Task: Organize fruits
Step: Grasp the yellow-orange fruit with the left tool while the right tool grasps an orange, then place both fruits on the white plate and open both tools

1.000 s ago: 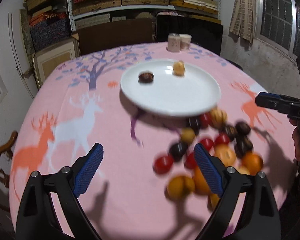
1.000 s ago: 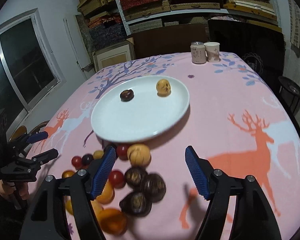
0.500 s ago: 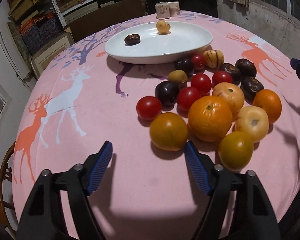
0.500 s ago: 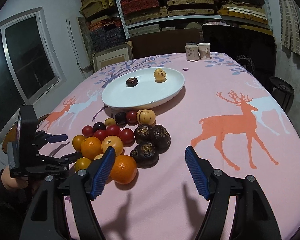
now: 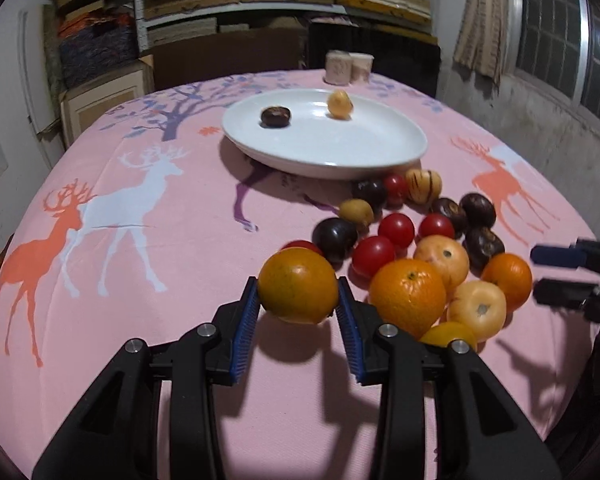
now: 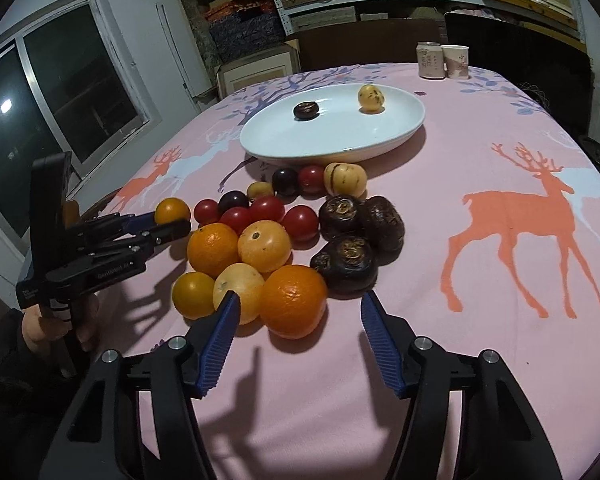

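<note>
- Left gripper (image 5: 298, 300) has its blue pads closing in on both sides of a greenish-orange citrus (image 5: 298, 285), low centre of the left wrist view, at the pile's left edge.
- Fruit pile (image 6: 276, 236) sits mid-frame on the pink deer-print table (image 6: 500, 160).
- Right gripper (image 6: 296, 320) is apart but narrowing, with an orange (image 6: 293, 300) between its pads, not touched.
- White plate (image 6: 380, 148) behind the pile holds a dark fruit (image 6: 306, 110) and a yellow one (image 6: 371, 98).
</note>
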Demonstrator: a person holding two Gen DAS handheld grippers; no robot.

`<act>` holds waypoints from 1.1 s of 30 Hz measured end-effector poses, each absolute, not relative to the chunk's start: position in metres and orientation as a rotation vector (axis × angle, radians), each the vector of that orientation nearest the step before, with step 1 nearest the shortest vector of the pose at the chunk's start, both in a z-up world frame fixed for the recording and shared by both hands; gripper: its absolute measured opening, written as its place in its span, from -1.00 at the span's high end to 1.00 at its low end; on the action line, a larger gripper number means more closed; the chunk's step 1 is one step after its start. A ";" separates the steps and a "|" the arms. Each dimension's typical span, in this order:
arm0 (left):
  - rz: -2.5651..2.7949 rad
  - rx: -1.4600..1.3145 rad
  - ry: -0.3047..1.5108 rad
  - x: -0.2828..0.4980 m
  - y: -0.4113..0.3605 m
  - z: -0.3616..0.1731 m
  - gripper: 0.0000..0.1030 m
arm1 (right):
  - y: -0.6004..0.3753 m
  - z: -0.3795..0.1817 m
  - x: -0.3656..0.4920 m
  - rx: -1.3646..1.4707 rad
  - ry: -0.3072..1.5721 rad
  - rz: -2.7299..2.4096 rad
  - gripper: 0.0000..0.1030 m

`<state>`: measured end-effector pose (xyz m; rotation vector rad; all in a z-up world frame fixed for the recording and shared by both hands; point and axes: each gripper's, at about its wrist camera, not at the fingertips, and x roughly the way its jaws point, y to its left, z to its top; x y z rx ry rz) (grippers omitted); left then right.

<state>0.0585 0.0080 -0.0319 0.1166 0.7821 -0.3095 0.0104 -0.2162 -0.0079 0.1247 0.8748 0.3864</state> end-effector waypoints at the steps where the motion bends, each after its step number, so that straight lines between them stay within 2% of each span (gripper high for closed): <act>1: -0.311 0.114 0.781 0.058 0.008 -0.032 0.28 | -0.213 -0.009 0.012 0.126 0.881 0.395 -0.19; 9: -0.319 0.091 0.779 0.058 0.010 -0.032 0.27 | -0.208 -0.022 0.018 0.154 0.920 0.382 -0.07; 11: -0.319 0.091 0.779 0.057 0.011 -0.032 0.27 | -0.212 -0.024 0.019 0.189 0.915 0.395 0.24; 26: -0.305 0.060 0.800 0.053 0.019 -0.030 0.27 | -0.225 0.001 0.008 0.208 0.823 0.409 0.25; 33: -0.334 0.079 0.757 0.068 0.010 0.009 0.27 | -0.245 0.037 0.041 0.207 0.759 0.388 0.25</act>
